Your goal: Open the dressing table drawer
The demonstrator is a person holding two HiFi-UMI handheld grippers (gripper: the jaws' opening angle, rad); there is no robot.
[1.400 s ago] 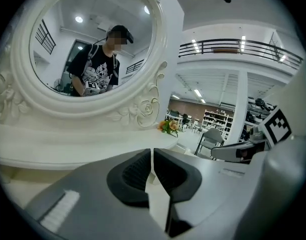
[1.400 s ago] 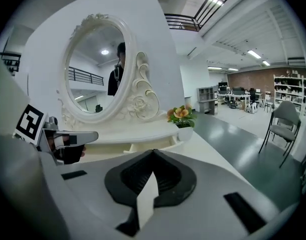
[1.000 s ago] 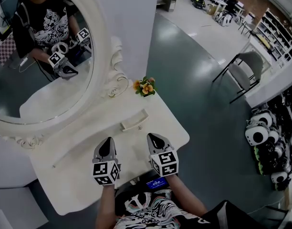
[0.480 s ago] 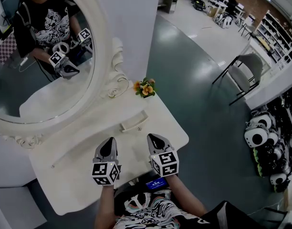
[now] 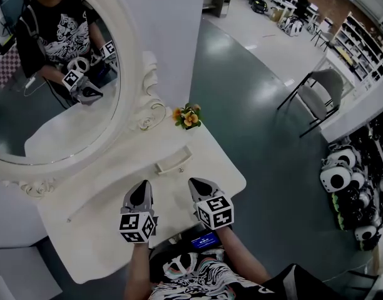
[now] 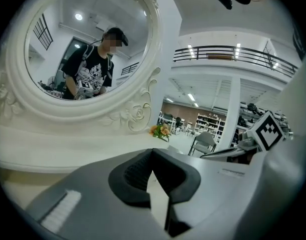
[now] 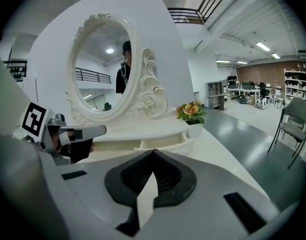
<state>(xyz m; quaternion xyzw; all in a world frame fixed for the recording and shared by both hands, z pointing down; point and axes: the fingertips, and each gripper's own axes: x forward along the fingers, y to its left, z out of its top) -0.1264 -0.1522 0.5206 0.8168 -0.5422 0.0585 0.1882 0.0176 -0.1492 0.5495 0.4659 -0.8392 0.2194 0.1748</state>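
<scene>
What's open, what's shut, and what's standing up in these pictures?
left gripper, shut, holding nothing
right gripper, shut, holding nothing
drawer, pulled partly out
flower pot, standing upright
chair, upright, nobody on it

The head view looks steeply down from above the person onto the white worktop (image 5: 104,230), close enough that the left tool (image 5: 141,189) and right tool (image 5: 198,188) fill its lower centre, with open floor to the right. The left gripper view rides on its tool, low over the worktop, facing almost level toward the mirror (image 5: 54,86). The right gripper view rides likewise, tilted slightly more downward and set further back from the mirror. All three views share the mirror, the flowers (image 5: 188,115) and the chair (image 5: 323,89). Each gripper view catches the other tool at its inner edge.
</scene>
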